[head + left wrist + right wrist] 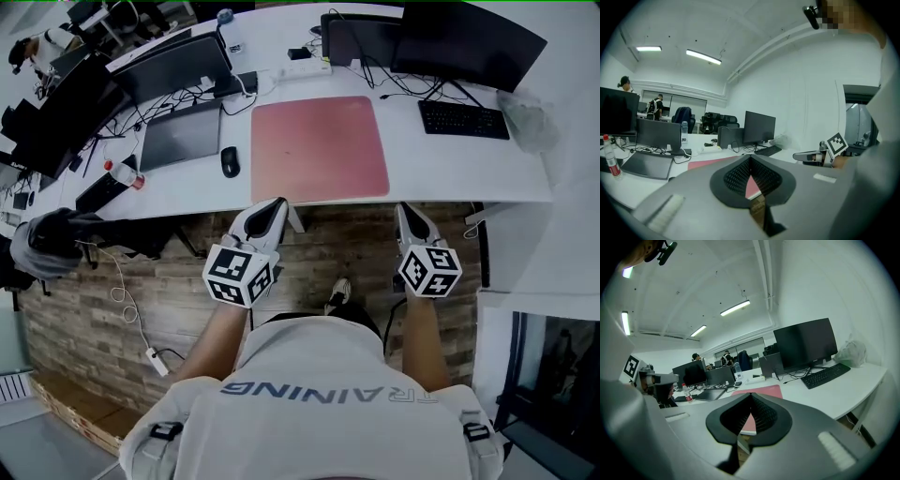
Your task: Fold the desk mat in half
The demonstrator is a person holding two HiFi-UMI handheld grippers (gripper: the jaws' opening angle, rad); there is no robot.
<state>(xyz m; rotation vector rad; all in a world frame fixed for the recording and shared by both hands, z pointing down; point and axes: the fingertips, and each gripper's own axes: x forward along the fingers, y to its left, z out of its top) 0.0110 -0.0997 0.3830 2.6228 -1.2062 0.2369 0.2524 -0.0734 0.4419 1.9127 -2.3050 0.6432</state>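
Plainly, the pink desk mat (pixel 319 150) lay flat and unfolded on the white desk (pixel 469 173), with its near edge running close along the desk's front edge. The left gripper (pixel 274 204) hovered just before the mat's near edge, close to its left corner. Its jaws were pressed together with nothing between them. The right gripper (pixel 405 208) hung just outside the mat's near right corner, its jaws likewise closed tight and empty. Both pointed toward the mat from the person's side, and neither appeared to touch it. A black mouse (pixel 230 161) sat just left of the mat, with a laptop (pixel 181 133) farther left. A black keyboard (pixel 464 119) lay to the mat's right, and a white power strip (pixel 302 67) lay behind the mat.
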